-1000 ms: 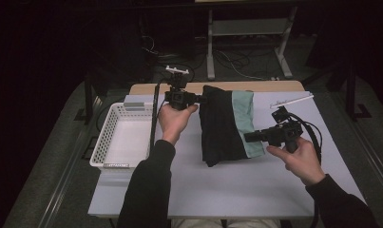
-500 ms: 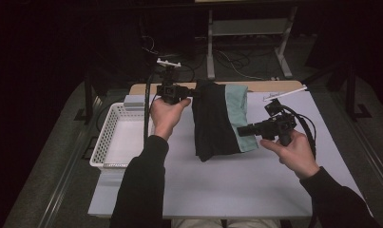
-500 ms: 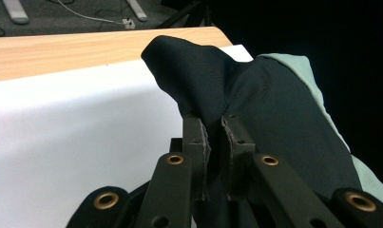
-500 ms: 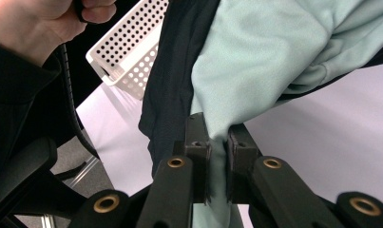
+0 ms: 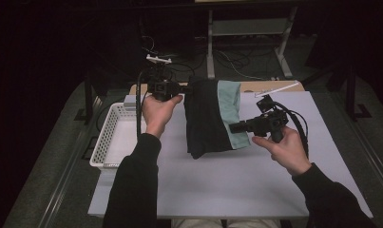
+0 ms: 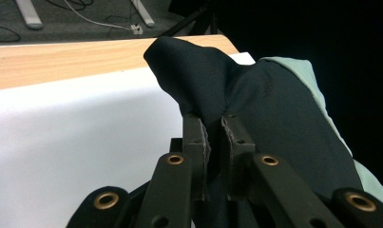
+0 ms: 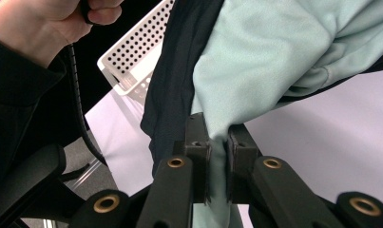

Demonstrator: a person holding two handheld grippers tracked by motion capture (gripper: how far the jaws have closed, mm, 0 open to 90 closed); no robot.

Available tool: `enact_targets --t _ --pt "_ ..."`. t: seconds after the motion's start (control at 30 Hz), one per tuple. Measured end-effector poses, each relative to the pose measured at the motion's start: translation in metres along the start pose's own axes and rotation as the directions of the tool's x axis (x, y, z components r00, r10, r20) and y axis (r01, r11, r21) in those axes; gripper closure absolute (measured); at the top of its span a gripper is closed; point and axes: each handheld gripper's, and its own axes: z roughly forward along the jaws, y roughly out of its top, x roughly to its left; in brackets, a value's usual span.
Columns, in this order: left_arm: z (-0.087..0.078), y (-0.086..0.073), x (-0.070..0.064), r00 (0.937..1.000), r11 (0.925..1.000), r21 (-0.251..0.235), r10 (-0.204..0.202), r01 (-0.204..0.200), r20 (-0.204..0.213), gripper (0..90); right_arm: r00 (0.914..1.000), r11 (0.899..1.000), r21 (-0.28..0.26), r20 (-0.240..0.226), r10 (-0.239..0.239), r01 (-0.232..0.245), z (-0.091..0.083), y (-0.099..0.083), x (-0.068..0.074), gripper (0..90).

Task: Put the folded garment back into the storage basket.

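Dark navy and mint-green cloth garment held above white counter between left gripper at top corner and right gripper at green edge. White perforated plastic basket at counter's left.

A white perforated basket sits at the table's left edge.

Garment type unclear; basket near edge behind left sleeve; sleeve cut off at bottom.

high view: above person's side, faces forward and down on whole table | left gripper view: along its jaws, very near cloth | right gripper view: same, close | shared: cloth, table, basket
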Motion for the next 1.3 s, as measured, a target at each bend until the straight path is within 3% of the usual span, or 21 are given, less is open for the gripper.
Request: enact_targets --t 0.27,1.3 --pt "-0.016 0.004 0.004 0.9997 0.9999 -0.010 0.002 -0.003 -0.026 81.2 0.9997 1.000 -0.003 -0.017 -0.016 0.016 0.008 0.008 0.008 80.9" --pt "-0.073 0.010 0.029 0.9958 0.9961 -0.075 -0.053 0.047 -0.075 81.2 0.9945 0.998 -0.025 -0.082 -0.065 0.063 0.041 0.040 0.041 80.9"
